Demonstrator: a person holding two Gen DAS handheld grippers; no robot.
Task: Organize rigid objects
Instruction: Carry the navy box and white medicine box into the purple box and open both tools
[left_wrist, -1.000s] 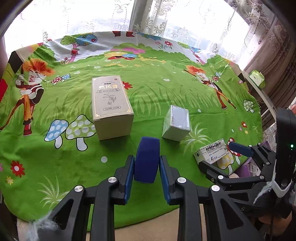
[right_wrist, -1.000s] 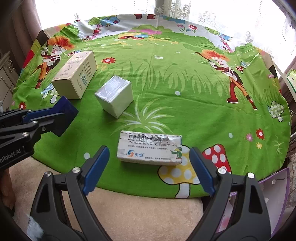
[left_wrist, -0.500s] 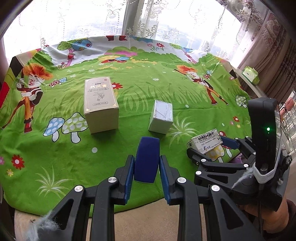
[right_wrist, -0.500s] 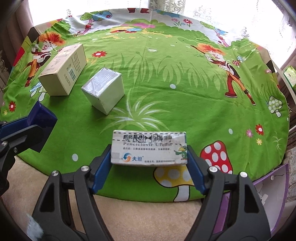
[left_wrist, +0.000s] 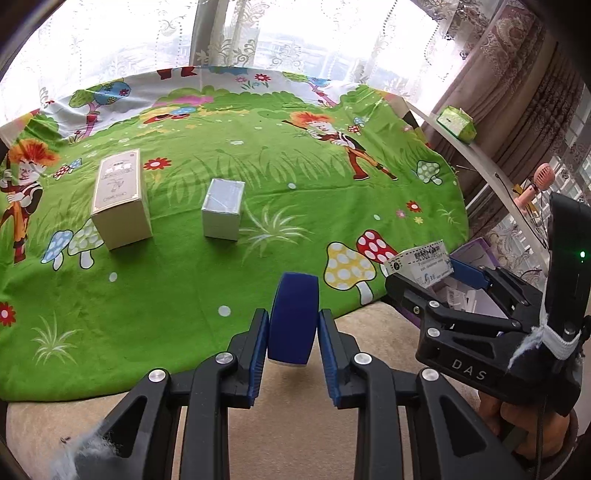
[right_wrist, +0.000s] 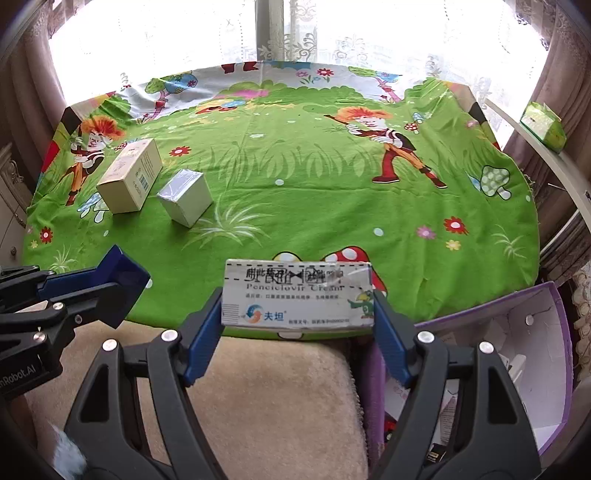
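Lifted off the green tablecloth (right_wrist: 295, 177), the Penciclovir cream box (right_wrist: 297, 295) is now riding pinched in the right gripper (right_wrist: 297, 325); the left gripper (left_wrist: 293, 334) is clamping a dark blue case (left_wrist: 293, 317).

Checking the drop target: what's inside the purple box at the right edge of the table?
The purple box is open with a white interior. A few small white packages lie at its bottom. The right gripper and its white carton cover the rest.

Table under green cartoon-print cloth (right_wrist: 295, 206) carries two boxes at left of frame: tan carton (right_wrist: 129, 181), foil-wrapped silver box (right_wrist: 184, 201) just beside it, apart.
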